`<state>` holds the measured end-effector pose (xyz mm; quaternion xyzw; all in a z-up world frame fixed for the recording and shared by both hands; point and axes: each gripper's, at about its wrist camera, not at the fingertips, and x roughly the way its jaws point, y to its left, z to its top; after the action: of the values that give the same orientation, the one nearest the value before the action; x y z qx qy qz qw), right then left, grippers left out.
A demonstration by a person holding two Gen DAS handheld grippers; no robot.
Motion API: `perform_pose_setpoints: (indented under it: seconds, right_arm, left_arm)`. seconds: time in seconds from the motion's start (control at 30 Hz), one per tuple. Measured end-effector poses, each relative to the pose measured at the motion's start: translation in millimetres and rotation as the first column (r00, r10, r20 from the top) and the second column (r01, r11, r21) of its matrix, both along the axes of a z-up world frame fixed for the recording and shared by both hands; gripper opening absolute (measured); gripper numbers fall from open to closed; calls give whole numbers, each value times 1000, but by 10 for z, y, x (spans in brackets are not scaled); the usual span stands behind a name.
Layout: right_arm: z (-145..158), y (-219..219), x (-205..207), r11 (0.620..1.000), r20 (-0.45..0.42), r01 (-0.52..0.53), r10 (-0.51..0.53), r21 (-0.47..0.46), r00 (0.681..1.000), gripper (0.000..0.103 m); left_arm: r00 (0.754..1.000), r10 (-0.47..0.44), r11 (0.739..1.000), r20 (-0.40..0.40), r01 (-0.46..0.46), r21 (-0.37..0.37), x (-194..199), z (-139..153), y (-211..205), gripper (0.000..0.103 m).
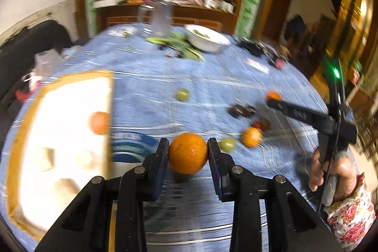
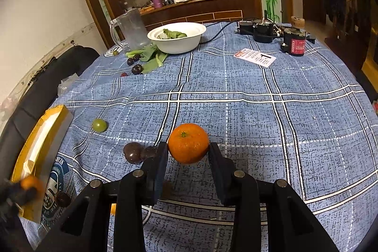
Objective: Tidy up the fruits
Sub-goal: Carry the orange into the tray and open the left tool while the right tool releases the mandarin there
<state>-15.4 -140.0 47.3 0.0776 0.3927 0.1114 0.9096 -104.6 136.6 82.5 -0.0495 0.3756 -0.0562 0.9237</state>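
My left gripper [image 1: 188,152] is shut on an orange [image 1: 188,153] and holds it above the blue checked tablecloth. My right gripper [image 2: 188,145] is shut on a second orange [image 2: 188,143]; it also shows in the left wrist view [image 1: 274,98] with its orange [image 1: 273,95]. A yellow-rimmed box [image 1: 66,134] lies to the left with one orange [image 1: 99,122] inside; it also shows in the right wrist view [image 2: 40,143]. Loose on the cloth are an orange [image 1: 251,136], green grapes [image 1: 227,144] [image 2: 99,125] and dark plums [image 2: 132,152].
A white bowl [image 2: 189,44] with greens, a glass mug [image 2: 132,30] and leafy stalks [image 2: 151,58] stand at the far side. Black devices [image 2: 262,32], a red-labelled can [image 2: 295,44] and a card [image 2: 255,57] lie far right. A dark chair [image 2: 47,86] stands left.
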Motion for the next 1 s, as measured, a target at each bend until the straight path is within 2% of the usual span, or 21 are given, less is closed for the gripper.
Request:
perform_pose_setpoints:
  seconds: [0.23, 0.33, 0.43, 0.6, 0.77, 0.87, 0.93, 1.0]
  right_arm:
    - [108, 140, -72, 1000, 19, 5, -4, -19, 1000, 37]
    - [255, 397, -179, 998, 34, -38, 40, -44, 999, 38]
    - [414, 794, -293, 991, 49, -119, 122, -58, 991, 38]
    - [546, 1628, -410, 951, 39, -305, 307, -58, 951, 38]
    - [478, 2364, -526, 891, 11, -449, 450, -67, 893, 39]
    - [391, 2719, -592, 859, -10, -503, 505, -93, 863, 39]
    - [322, 2896, -622, 841, -27, -530, 531, -105, 847, 39]
    - [241, 3043, -631, 825, -46, -554, 552, -116, 832, 39]
  left_arm:
    - [982, 190, 981, 16, -189, -50, -105, 112, 897, 32]
    - [967, 255, 966, 13, -254, -43, -125, 66, 1206, 32]
    - [954, 298, 952, -18, -299, -70, -139, -52, 1464, 32]
    - [932, 356, 926, -65, -361, -108, -226, -254, 1766, 32]
    - [925, 372, 917, -74, -378, -126, -314, -319, 1917, 33]
    - [922, 379, 910, -73, -386, -150, -360, -309, 2003, 40]
    - [918, 393, 904, -59, -397, -158, -392, -269, 2049, 55]
    - [913, 406, 898, -45, -407, -169, -435, -221, 2081, 62]
